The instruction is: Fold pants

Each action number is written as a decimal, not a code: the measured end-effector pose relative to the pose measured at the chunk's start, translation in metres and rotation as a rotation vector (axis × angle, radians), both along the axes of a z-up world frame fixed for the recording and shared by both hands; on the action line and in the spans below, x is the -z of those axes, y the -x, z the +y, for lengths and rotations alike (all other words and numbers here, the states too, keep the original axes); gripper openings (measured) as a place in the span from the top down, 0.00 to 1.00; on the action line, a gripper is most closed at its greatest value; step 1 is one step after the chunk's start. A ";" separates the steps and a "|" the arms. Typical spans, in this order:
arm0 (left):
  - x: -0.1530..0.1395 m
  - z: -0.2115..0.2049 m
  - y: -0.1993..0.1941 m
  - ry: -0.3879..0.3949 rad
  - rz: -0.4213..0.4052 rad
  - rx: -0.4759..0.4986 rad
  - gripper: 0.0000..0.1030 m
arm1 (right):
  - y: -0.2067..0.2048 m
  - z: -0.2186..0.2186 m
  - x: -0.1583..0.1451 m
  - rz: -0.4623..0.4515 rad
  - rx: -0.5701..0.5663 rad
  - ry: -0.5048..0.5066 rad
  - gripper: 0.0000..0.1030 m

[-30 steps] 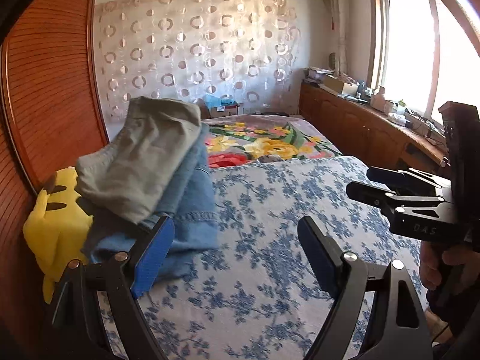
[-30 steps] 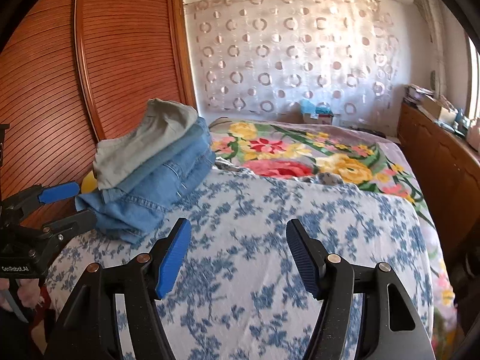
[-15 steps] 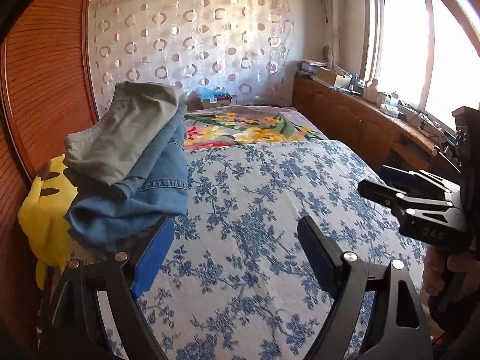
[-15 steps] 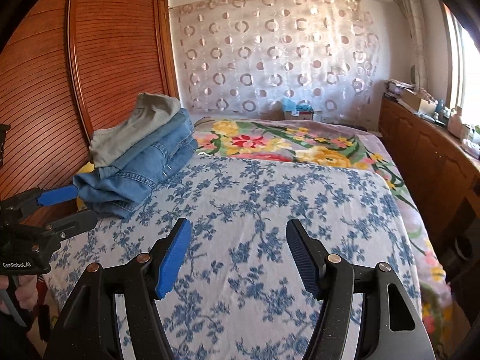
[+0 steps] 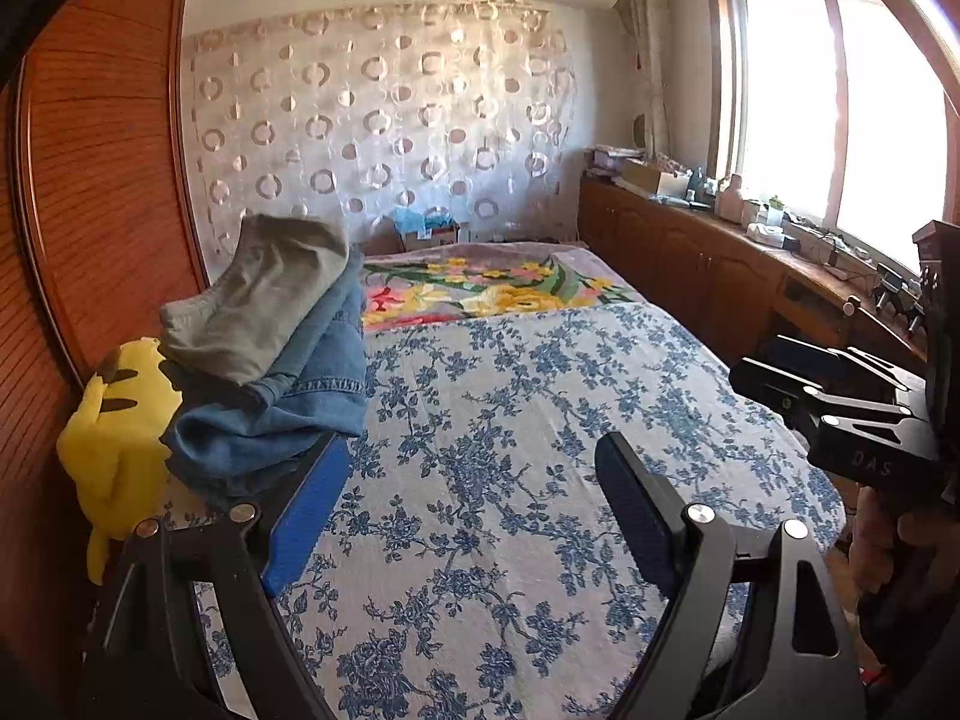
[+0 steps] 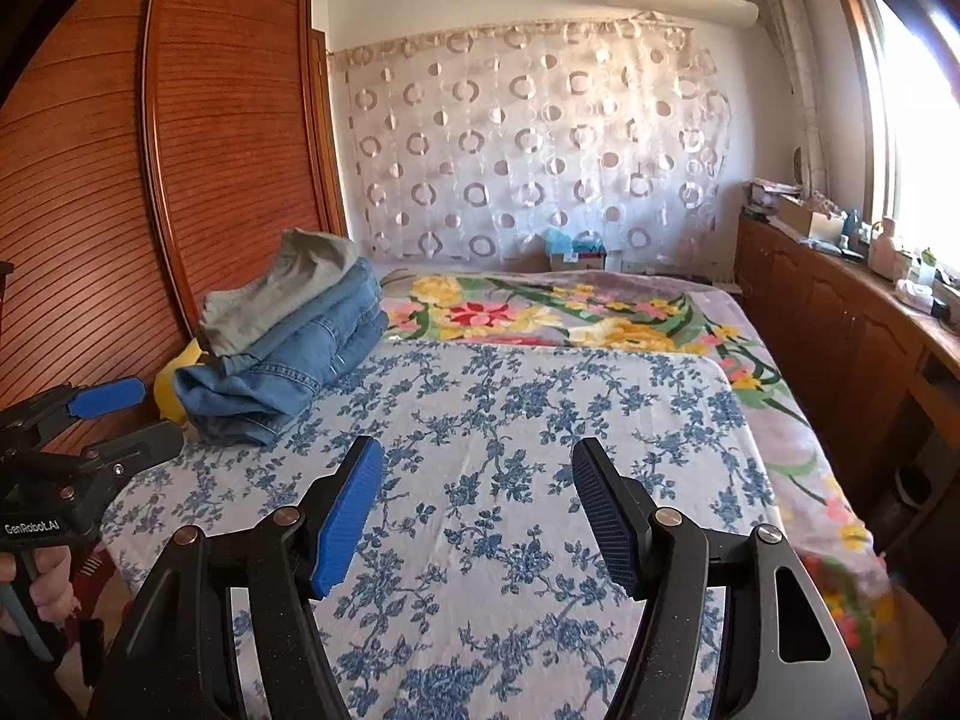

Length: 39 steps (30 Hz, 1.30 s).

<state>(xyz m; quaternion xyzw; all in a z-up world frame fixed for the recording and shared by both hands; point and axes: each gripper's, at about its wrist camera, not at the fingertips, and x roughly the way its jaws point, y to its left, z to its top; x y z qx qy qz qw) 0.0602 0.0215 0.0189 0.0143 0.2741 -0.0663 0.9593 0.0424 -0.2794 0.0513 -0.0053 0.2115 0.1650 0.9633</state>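
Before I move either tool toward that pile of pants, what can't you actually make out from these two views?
- Pile of pants: how many pairs is unclear in both views; the grey pants cover the denim.
- Yellow plush: mostly hidden behind the pile in the right wrist view.
- Counter items: too small, washed out by window glare.
- Left tool and right tool: open, holding nothing; bed's near edge is hidden below them.

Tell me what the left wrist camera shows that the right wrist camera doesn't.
Only the left wrist view shows the window panes and most of the yellow plush toy beside the stack. Only the right wrist view shows the flowered blanket running down the bed's right side. Both show the folded pants stack, grey pair on top of jeans, the blue floral sheet, and both grippers, left gripper and right gripper, open and empty.
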 end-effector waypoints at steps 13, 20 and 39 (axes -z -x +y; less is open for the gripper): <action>-0.022 -0.003 0.023 0.007 -0.084 -0.018 0.18 | 0.026 0.002 0.004 -0.078 0.048 -0.013 0.34; -0.022 -0.002 0.030 0.010 -0.098 -0.034 0.18 | 0.028 -0.001 0.008 -0.088 0.062 -0.008 0.34; -0.017 0.008 0.034 0.025 -0.090 -0.050 0.18 | 0.027 0.000 0.011 -0.093 0.062 -0.004 0.34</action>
